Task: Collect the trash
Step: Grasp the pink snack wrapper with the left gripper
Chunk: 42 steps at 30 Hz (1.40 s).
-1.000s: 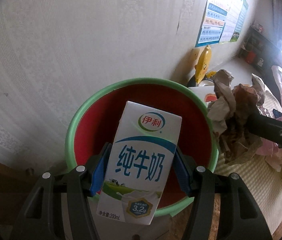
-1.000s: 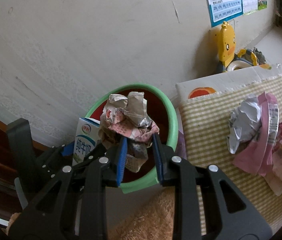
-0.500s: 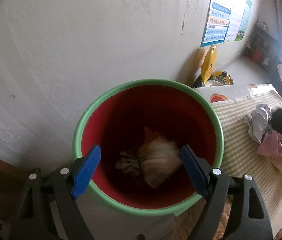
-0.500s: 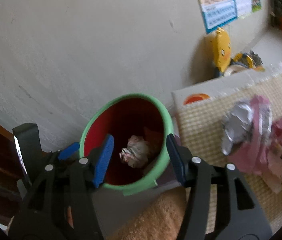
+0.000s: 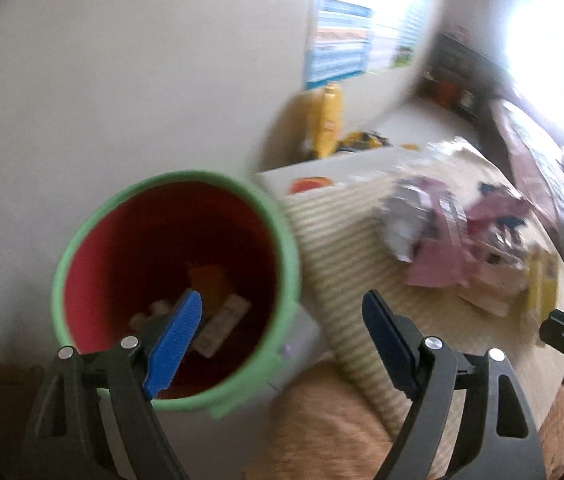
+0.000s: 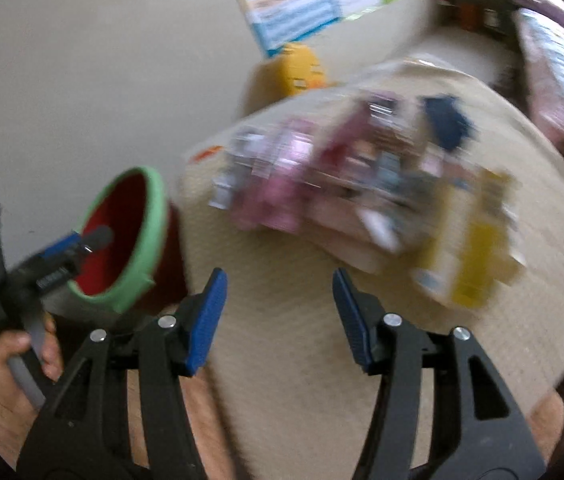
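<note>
A red bin with a green rim [image 5: 185,178] stands by the wall; a white milk carton [image 5: 221,332] and crumpled paper lie at its bottom. My left gripper [image 5: 282,304] is open and empty, its left pad over the bin's mouth and its right pad over the checked tablecloth [image 5: 334,240]. My right gripper [image 6: 278,280] is open and empty above the cloth, short of a blurred pile of pink, silver and yellow wrappers [image 6: 362,184]. The same pile [image 5: 442,248] shows in the left wrist view. In the right wrist view the bin's rim [image 6: 153,216] is at the left.
A yellow duck toy [image 6: 302,68] and a poster [image 6: 294,8] stand against the wall behind the table. A hand [image 6: 13,352] holds the left gripper's handle beside the bin. Orange-brown fuzzy fabric [image 5: 322,420] lies at the table's near edge. Both views are motion-blurred.
The left gripper let go of the milk carton and the right let go of the paper wad; both fell into the bin. Both grippers opened and swung right, towards the table.
</note>
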Motion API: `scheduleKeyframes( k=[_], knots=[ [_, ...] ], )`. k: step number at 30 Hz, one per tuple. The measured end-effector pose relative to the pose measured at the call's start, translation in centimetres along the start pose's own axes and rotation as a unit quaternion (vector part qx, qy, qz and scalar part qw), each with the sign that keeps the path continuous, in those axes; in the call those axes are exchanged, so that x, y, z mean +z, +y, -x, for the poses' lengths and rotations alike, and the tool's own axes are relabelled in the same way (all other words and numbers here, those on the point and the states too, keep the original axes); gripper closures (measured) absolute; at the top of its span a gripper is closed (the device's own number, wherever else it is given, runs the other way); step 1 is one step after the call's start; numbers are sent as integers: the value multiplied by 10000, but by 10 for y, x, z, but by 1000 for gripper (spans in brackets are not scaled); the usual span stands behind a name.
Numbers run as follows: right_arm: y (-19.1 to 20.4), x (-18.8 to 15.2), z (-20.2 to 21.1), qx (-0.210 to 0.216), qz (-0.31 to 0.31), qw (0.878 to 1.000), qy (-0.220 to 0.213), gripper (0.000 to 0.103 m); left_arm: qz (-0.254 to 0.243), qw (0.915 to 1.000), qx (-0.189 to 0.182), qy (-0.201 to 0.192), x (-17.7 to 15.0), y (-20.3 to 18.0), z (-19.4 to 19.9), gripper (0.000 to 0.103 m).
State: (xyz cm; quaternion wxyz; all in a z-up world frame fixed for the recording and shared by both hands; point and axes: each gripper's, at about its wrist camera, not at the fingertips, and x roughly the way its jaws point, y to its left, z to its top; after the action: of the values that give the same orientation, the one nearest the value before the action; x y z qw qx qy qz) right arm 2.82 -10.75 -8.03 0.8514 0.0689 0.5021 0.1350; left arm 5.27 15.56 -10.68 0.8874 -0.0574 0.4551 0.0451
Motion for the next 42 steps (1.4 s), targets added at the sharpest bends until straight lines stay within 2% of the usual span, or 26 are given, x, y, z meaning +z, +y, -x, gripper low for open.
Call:
scheduleKeyframes(
  k=[3,5,7,9,12,15,18,21,28,32,42],
  knots=[
    [-28,-14,8,-184,-278,9994,-1,50,-245,9994,-243,28,6,-28,-4,24],
    [-46,-21,10,-168,-575,9982,7,45,-324,9987,-399,-4,10,-43,-4,24],
    [-57,-24,12,-101,-757,9971,-8,45,-416,9972,-615,-38,22,-63,-9,25],
    [-59,-25,14,-44,-803,9968,-51,45,-488,9958,-773,-46,32,-79,-16,25],
    [-58,-28,18,71,-772,9969,-118,45,-632,9936,-921,149,45,-106,-36,26],
    [-57,-28,21,191,-802,9965,-131,45,-743,9915,-904,564,50,-126,-64,36],
    [-59,-29,22,268,-847,9959,-143,45,-715,9896,-833,924,50,-138,-93,40],
    [-63,-31,25,288,-897,9954,-175,45,-708,9886,-743,1101,49,-142,-108,56],
    [-77,-35,25,240,-1104,9934,-186,45,-966,9873,-856,923,41,-148,-87,69],
    [-80,-37,23,183,-1141,9932,-138,45,-873,9843,-1177,985,23,-141,-68,71],
    [-85,-32,20,-57,-1151,9932,-159,45,-1006,9616,-2057,1515,-42,-147,-32,71]
  ],
)
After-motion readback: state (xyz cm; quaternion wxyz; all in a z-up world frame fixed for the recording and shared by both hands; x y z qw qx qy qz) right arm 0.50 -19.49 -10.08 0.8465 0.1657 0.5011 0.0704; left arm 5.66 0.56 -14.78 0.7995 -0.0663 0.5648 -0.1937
